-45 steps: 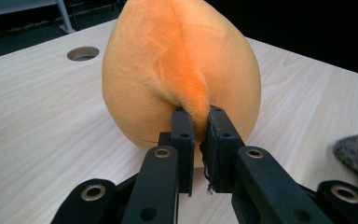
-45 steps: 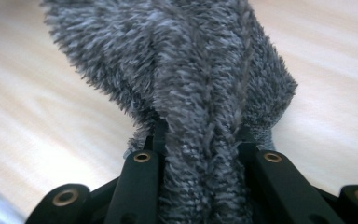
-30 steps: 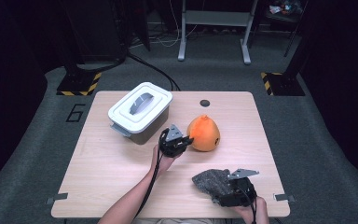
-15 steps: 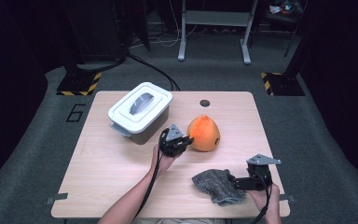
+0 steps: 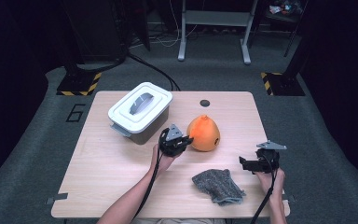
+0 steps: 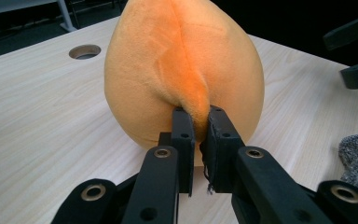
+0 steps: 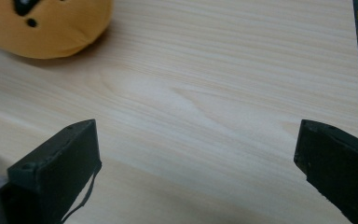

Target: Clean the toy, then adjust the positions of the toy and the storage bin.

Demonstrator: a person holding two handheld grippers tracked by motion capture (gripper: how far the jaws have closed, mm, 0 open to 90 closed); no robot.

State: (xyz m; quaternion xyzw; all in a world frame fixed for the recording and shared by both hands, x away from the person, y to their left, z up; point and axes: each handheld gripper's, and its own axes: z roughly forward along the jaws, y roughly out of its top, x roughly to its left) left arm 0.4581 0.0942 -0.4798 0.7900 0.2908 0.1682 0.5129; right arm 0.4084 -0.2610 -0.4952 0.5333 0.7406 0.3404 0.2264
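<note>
My left gripper (image 5: pixel 185 140) has its jaws pinched nearly shut on a ridge of fabric low on the side of the plush (image 5: pixel 204 133), an orange, pear-shaped soft toy that sits upright near the middle of the worktop (image 5: pixel 102 172). In the left gripper view the black fingertips (image 6: pixel 182 122) bite into a raised seam fold of the plush (image 6: pixel 182 70).

My right gripper (image 5: pixel 245 163) is near the worktop's right edge with its jaws as wide as they go and nothing between them; they have just been opening. Seen along them, there is bare wood between the right gripper (image 7: pixel 196 154) tips, with the bottom of the plush (image 7: pixel 51 28) farther off.

A crumpled grey cloth (image 5: pixel 217 185) lies loose on the worktop, between my two hands and apart from both grippers.

I judge the plush light, soft and squashy. It should give under pressure and not slip, so a pinch on a seam or fold suits it better than a grip round its wide body. The cloth looks limp and light; any raised wrinkle would do.

The worktop is pale, smooth wood with a round cable hole (image 5: pixel 205 102) at the back. A white lidded box (image 5: pixel 140 111) stands at the back left, just beside my left gripper. Around is dark carpet, with stands and cables behind.
</note>
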